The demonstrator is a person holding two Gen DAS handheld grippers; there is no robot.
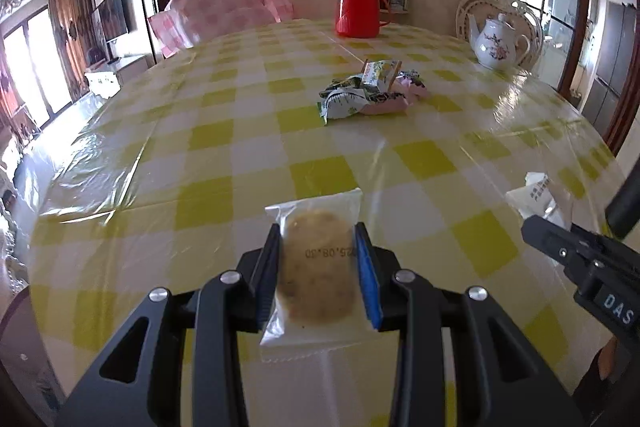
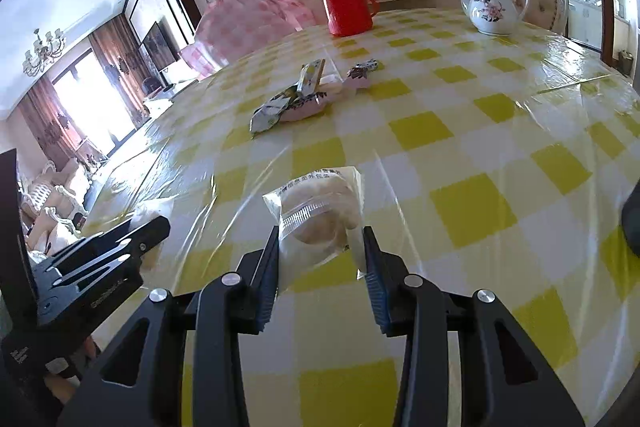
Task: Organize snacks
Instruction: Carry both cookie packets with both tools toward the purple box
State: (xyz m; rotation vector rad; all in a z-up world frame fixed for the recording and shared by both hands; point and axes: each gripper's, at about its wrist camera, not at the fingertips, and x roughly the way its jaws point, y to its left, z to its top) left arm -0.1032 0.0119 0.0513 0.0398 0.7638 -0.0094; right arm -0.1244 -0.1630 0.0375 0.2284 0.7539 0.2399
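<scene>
My left gripper (image 1: 317, 233) is shut on a clear-wrapped brown cookie (image 1: 316, 267) with a printed date, held above the yellow checked table (image 1: 200, 187). My right gripper (image 2: 320, 233) is shut on a clear packet with a pale round pastry (image 2: 320, 211) in a plastic tray. A pile of snack packets (image 1: 368, 91), green, white and pink, lies mid-table ahead of both grippers; in the right wrist view the snack pile (image 2: 304, 95) sits ahead and left. The right gripper (image 1: 536, 223) also shows at the right edge of the left wrist view, and the left gripper (image 2: 156, 227) at the lower left of the right wrist view.
A red thermos (image 1: 358, 3) stands at the far side of the table and a white flowered teapot (image 1: 498, 43) at the far right. A pink checked cover (image 1: 224, 7) and an ornate chair back (image 1: 520, 7) sit behind the table. Glossy plastic film covers the tablecloth.
</scene>
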